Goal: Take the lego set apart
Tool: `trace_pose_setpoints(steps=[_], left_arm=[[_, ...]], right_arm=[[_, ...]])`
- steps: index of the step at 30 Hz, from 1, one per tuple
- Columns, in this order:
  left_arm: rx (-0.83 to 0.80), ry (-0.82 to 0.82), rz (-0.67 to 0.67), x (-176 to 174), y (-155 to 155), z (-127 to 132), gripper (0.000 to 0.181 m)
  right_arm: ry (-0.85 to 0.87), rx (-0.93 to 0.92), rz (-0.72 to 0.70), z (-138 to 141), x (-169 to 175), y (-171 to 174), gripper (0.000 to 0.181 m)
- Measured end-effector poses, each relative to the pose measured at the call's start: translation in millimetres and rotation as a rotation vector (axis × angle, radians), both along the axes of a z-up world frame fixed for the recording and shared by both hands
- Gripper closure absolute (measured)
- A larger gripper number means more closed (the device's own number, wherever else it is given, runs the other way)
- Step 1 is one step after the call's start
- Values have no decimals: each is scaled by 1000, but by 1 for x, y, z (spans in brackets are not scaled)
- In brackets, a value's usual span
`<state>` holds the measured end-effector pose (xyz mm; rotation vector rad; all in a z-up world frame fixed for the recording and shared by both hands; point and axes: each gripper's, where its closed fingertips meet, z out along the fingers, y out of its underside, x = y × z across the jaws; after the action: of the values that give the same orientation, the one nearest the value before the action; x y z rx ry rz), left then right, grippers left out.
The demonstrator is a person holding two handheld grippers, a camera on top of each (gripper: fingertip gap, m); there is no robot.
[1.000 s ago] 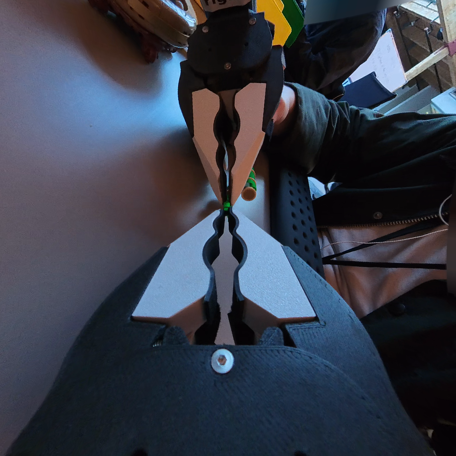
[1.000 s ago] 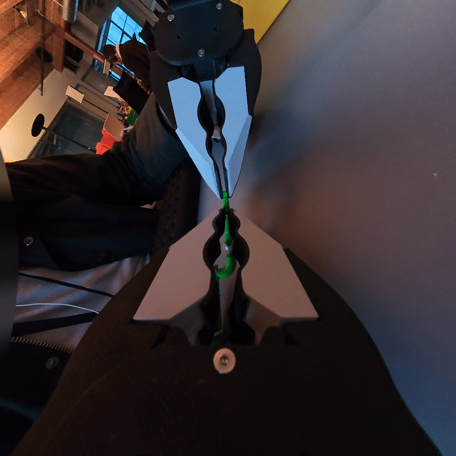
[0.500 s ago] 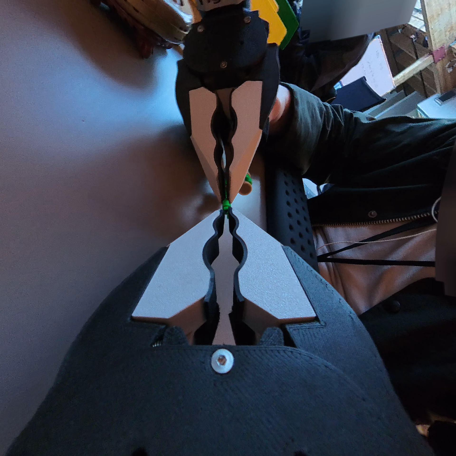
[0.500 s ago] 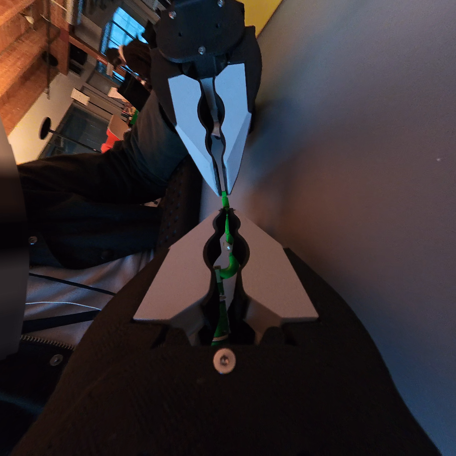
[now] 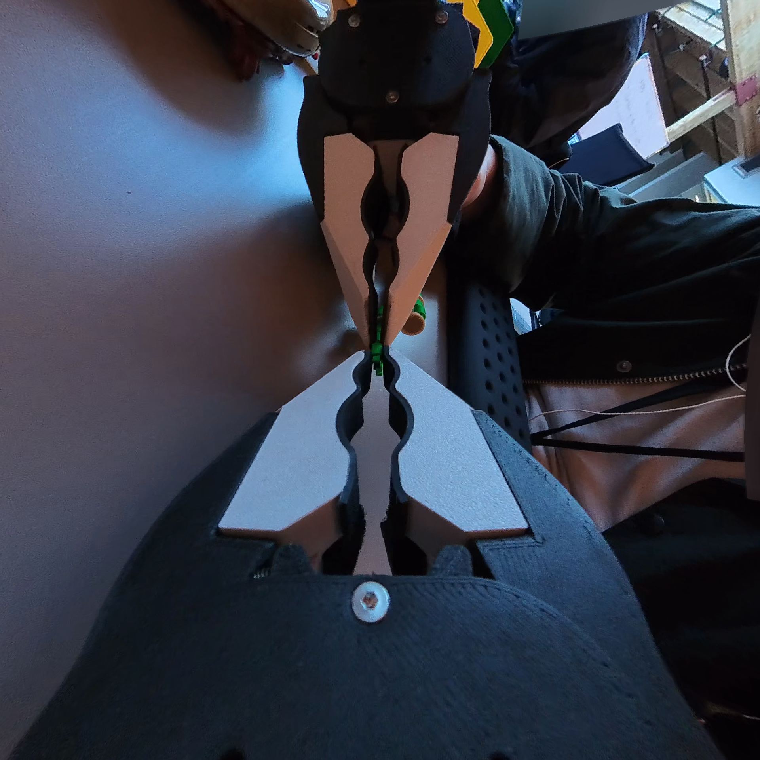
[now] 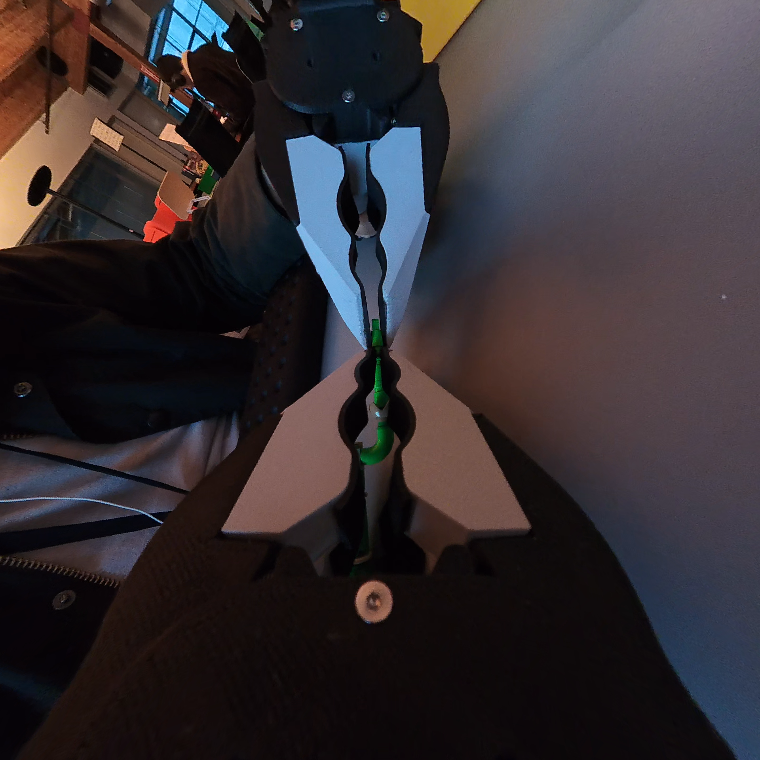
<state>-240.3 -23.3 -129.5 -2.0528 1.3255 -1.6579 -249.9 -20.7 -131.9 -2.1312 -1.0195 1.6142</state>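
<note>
I am holding the two grippers tip to tip above the grey table (image 5: 123, 288). In the left wrist view, my left gripper (image 5: 377, 362) is standing slightly parted at the tips, with the small green lego piece (image 5: 376, 354) sitting between them; I cannot tell if the fingers are really pressing on it. The right gripper (image 5: 376, 335) is facing it from the top of this view, and its fingers are clenched on the same green piece. Behind its tip a tan and green lego part (image 5: 415, 318) is showing.

In the right wrist view, the right gripper (image 6: 375, 350) is gripping the green lego stem (image 6: 377, 395), which is running back between its fingers and ending in a curved green hook (image 6: 378, 450). The left gripper (image 6: 375, 335) is meeting it at the tip, with a narrow gap between its fingers. A person's dark sleeve (image 6: 164, 288) is reaching in from the left side.
</note>
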Motion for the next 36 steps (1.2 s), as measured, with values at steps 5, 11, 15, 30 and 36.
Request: trace_pose_setpoints(steps=[5,11,15,30,36], left_arm=[[16,12,12,0,2,-2,178],[14,38,-11,-3,-3,-7,178],[30,97,-4,-12,1,-16,178],[49,17,23,-17,5,-2,178],[82,14,-29,-9,-5,-2,178]], right_arm=[[-13,-10,-14,-2,1,2,180],[-36,-44,-6,-6,1,-2,180],[-133,-18,-9,-19,13,-1,180],[-103,151,55,-10,-11,-1,159],[-95,86,120,-11,-16,-11,175]])
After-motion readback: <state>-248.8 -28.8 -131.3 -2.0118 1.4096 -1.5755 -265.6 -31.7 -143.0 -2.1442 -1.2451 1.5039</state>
